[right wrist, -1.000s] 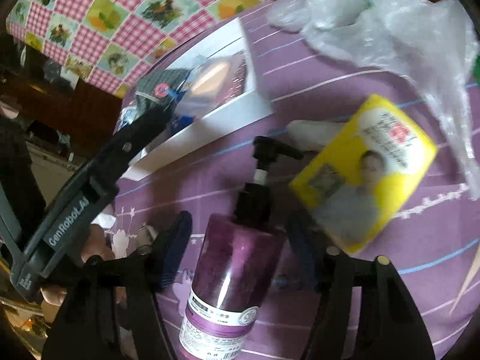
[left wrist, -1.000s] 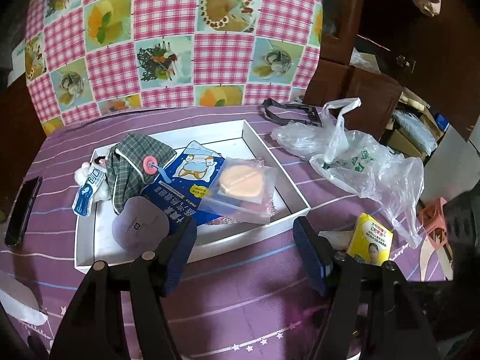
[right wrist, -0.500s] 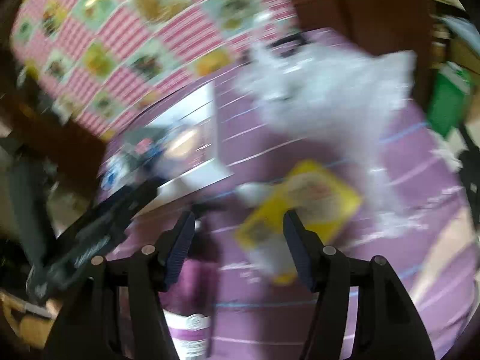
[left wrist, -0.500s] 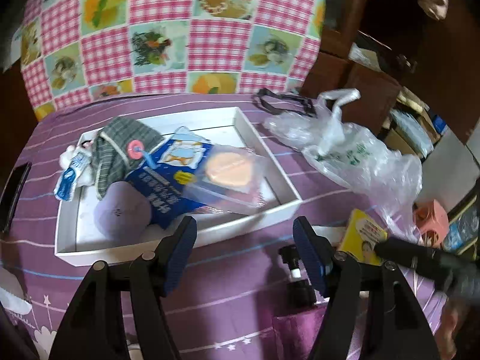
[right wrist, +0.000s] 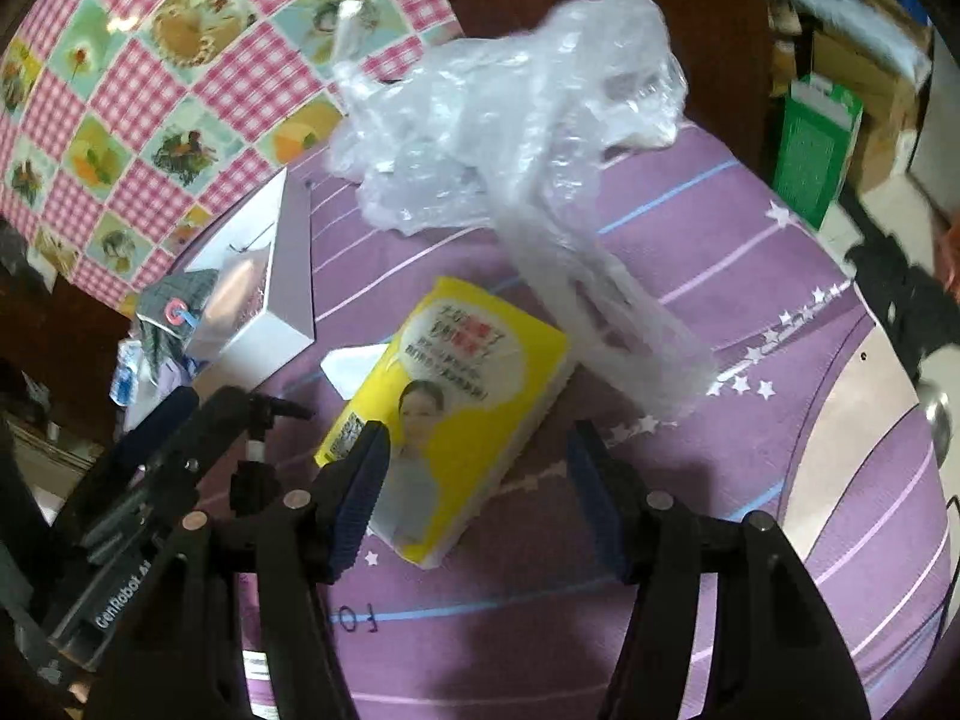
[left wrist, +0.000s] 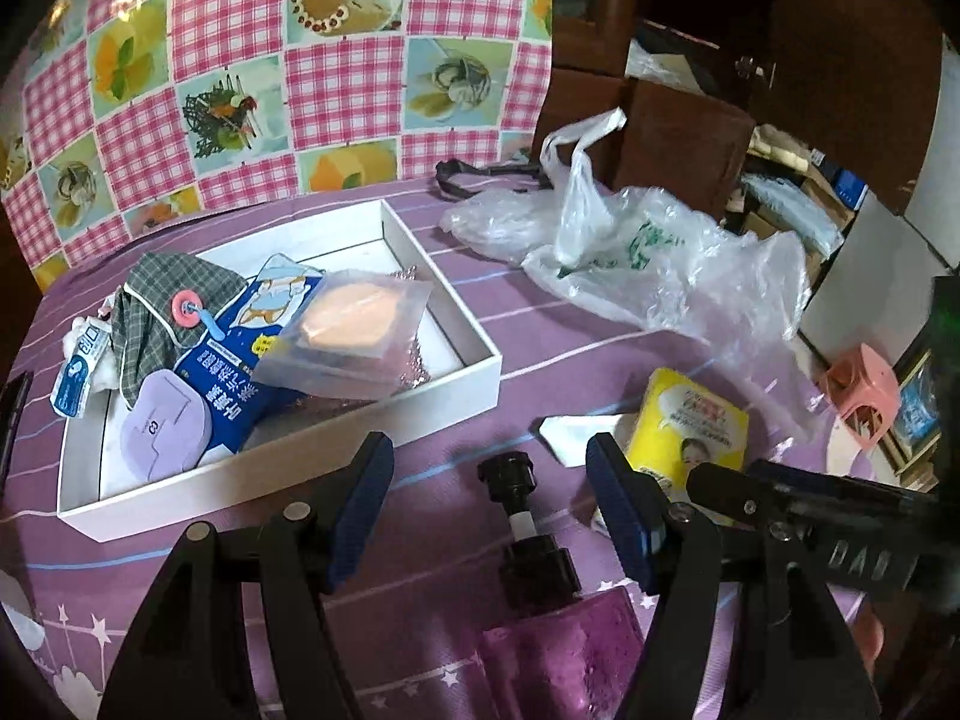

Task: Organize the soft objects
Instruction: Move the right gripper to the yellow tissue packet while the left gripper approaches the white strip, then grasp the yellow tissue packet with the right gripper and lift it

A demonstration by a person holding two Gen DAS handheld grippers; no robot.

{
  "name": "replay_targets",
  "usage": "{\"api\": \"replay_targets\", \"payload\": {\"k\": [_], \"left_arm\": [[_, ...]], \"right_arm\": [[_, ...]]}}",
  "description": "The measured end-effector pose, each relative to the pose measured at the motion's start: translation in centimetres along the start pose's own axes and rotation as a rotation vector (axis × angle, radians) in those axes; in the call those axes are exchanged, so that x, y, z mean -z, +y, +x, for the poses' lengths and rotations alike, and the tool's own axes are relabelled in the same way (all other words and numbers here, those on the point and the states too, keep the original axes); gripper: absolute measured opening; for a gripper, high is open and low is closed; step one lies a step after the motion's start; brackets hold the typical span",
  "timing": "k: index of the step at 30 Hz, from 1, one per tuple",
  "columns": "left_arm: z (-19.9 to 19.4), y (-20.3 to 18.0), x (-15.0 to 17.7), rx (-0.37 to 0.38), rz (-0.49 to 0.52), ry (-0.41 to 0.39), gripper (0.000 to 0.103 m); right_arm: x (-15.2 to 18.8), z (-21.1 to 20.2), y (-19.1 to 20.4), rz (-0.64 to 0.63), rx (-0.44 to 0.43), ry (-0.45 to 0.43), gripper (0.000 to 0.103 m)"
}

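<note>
We are seeing the right hand-held gripper [right wrist: 477,489] hanging spread over the yellow tissue pack [right wrist: 447,414], mid-frame, lying on the purple cloth [right wrist: 750,276]. The left hand-held gripper [left wrist: 489,507] is also hanging spread, straddling the purple pump bottle [left wrist: 528,588], gripping nothing. The white tray [left wrist: 444,372] is sitting upper left, holding soft items.

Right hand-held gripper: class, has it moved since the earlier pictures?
Yes. The right hand-held gripper swung right, away from the pump bottle, and now frames the yellow tissue pack, not gripping.
</note>
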State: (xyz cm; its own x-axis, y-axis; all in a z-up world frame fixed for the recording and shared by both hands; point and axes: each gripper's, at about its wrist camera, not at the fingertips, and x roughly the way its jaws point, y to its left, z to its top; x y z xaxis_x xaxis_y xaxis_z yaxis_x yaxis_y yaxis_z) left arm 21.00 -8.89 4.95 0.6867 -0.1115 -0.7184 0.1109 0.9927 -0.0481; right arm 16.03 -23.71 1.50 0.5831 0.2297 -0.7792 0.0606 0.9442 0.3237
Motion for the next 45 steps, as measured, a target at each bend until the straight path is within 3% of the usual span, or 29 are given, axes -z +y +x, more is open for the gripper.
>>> {"api": "replay_targets", "payload": {"k": [6,10,12,15,21,22,23,27,29,31,35,45], "left_arm": [[0.6,0.5,0.5,-0.053,0.011,-0.008,0.066],[1.1,1.6,0.6,-0.043,-0.028,0.004,0.066],[1.4,2.0,0.6,-0.036,-0.04,0.015,0.066],[1.6,2.0,0.8,-0.02,-0.036,0.023,0.066],[1.6,1.3,1.1,-0.027,0.009,0.005,0.067],[1.6,1.4,1.2,-0.022,0.007,-0.008,0.067],[1.6,1.5,1.2,-0.018,-0.004,-0.01,0.067],[1.7,2.1,1.3,-0.012,-0.019,-0.012,0.067],[1.8,2.3,1.3,-0.011,-0.024,-0.012,0.067],[1.8,2.4,1.3,-0.003,-0.031,-0.011,0.067],[1.8,2.4,1.4,0.002,-0.031,-0.016,0.067],[1.2,3.2,1.0,0.082,-0.09,-0.031,0.067]], "right_arm": [[1.6,0.6,1.5,-0.141,0.067,-0.136,0.074],[1.3,1.1,1.7,-0.177,0.026,-0.132,0.089],[1.4,1.2,1.9,-0.19,0.034,-0.126,0.09],[1.6,1.7,3.4,-0.269,0.125,-0.106,0.09],[1.5,1.7,3.2,-0.264,0.119,-0.106,0.09],[1.5,1.7,3.1,-0.265,0.116,-0.106,0.087],[1.6,1.5,3.2,-0.269,0.11,-0.11,0.075],[1.8,0.9,2.6,-0.242,0.065,-0.13,0.052],[1.7,0.6,2.0,-0.203,0.049,-0.145,0.035],[1.7,0.2,1.4,-0.176,0.022,-0.162,0.026],[1.9,-0.6,0.7,-0.149,-0.03,-0.189,0.02],[2.8,-3.3,-3.1,-0.024,-0.077,-0.257,0.018]]}}
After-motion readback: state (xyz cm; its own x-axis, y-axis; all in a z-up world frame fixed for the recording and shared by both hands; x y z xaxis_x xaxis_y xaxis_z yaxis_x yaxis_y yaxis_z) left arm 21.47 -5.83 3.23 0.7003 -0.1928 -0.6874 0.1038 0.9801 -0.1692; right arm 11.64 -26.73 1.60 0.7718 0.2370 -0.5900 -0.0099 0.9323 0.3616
